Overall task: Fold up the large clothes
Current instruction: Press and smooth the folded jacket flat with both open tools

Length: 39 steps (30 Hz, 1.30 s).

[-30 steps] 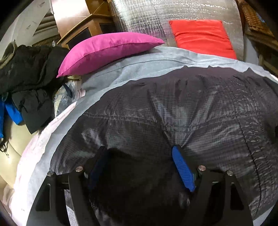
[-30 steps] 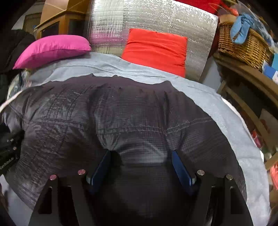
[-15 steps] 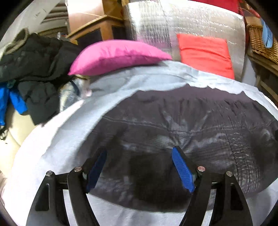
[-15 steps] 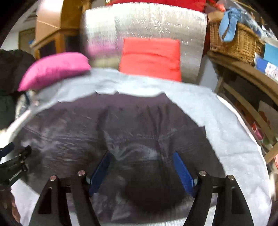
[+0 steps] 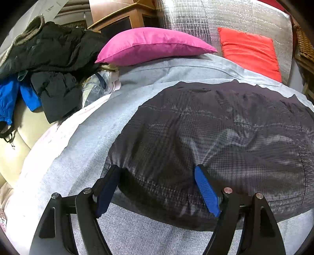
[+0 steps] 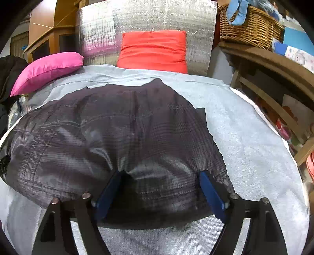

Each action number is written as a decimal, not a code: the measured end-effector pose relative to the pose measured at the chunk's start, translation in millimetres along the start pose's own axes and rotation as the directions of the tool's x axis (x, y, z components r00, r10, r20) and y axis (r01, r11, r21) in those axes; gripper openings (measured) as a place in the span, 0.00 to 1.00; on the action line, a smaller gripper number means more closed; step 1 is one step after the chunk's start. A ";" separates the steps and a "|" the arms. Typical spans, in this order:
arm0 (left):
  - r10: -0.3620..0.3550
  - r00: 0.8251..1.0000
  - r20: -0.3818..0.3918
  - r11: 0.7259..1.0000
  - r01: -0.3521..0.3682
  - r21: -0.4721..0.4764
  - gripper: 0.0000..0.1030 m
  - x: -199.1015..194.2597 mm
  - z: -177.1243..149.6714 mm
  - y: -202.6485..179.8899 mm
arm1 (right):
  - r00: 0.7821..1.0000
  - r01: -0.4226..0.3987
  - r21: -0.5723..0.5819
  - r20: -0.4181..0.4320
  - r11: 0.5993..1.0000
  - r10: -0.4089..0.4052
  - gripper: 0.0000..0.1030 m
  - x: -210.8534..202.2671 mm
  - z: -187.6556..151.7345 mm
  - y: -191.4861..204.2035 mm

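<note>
On the grey bed cover (image 5: 82, 157), a dark quilted jacket (image 5: 225, 141), puffed and folded. Left tool (image 5: 157, 182) spread wide over its near hem, gripping nothing; right tool (image 6: 160, 182) likewise agape at the same hem. Beyond, pink pillow (image 5: 153, 45) and red cushion (image 6: 153, 51) against silver insulation (image 6: 147, 17).

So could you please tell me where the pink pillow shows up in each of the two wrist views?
Left wrist view: the pink pillow lies top centre, on the far edge of the grey blanket, beyond the dark jacket.
Right wrist view: the pink pillow sits at the upper left edge.
Shared landmark: the red cushion against the silver foil panel, to the right of the pillow in both.
</note>
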<state>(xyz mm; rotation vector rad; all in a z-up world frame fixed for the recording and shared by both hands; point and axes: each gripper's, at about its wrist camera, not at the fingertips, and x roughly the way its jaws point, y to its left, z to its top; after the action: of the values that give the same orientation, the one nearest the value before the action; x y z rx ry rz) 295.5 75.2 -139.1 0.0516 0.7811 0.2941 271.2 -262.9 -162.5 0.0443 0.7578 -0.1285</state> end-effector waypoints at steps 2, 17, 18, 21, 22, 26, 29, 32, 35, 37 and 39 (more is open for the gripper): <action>-0.002 1.000 0.002 1.000 0.002 0.002 0.77 0.5 -1.8 0.7 | 1.000 -0.012 0.023 0.000 1.000 0.012 0.89 2.6 -4.1 -5.8; -0.016 0.998 0.056 1.000 0.017 -0.016 0.79 -31.4 6.0 11.5 | 0.998 -0.057 0.118 0.016 0.991 0.056 0.99 -24.9 9.1 -15.4; -0.025 0.997 0.067 0.999 0.026 -0.024 0.79 -36.5 6.8 11.7 | 0.996 -0.084 0.108 0.047 0.991 0.079 0.99 -37.6 12.6 -8.1; -0.078 0.994 0.076 0.997 0.079 -0.013 0.79 -50.8 9.7 -4.2 | 0.987 -0.140 0.035 0.082 0.989 0.137 0.99 -54.0 18.2 23.7; -0.090 0.993 0.075 0.996 0.090 0.001 0.79 -52.2 9.1 -11.4 | 0.985 -0.149 -0.001 0.085 0.989 0.148 0.99 -55.6 18.0 37.5; -0.098 0.994 0.044 0.991 0.094 0.093 0.79 -43.5 -3.2 -49.1 | 0.986 -0.153 -0.101 0.051 0.983 0.158 0.99 -39.2 8.3 78.4; -0.078 0.997 -0.015 0.991 0.079 0.111 0.79 -23.9 -13.4 -59.7 | 0.991 -0.133 -0.115 -0.014 0.984 0.133 0.99 -14.9 -7.5 87.2; -0.049 0.999 -0.008 0.986 0.050 0.160 0.81 -15.7 -22.9 -68.5 | 0.990 -0.141 -0.117 -0.049 0.983 0.136 0.99 2.6 -17.6 85.0; -0.033 0.999 0.011 0.984 0.030 0.174 0.81 -15.5 -28.9 -72.5 | 0.993 -0.112 -0.141 -0.042 0.984 0.107 0.99 4.1 -20.3 90.1; -0.035 0.999 0.010 0.984 0.033 0.173 0.81 -16.3 -29.6 -72.5 | 0.994 -0.108 -0.136 -0.036 0.985 0.104 0.99 5.2 -20.8 90.3; -0.044 0.999 0.007 0.984 0.042 0.173 0.81 -17.9 -28.6 -72.0 | 0.994 -0.108 -0.136 -0.038 0.985 0.104 0.99 4.2 -20.5 89.3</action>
<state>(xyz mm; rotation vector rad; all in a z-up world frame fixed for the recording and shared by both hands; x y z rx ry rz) 280.9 -0.6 -158.2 0.1996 0.7949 0.1845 272.0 -173.0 -180.8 -0.0453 0.7920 0.0261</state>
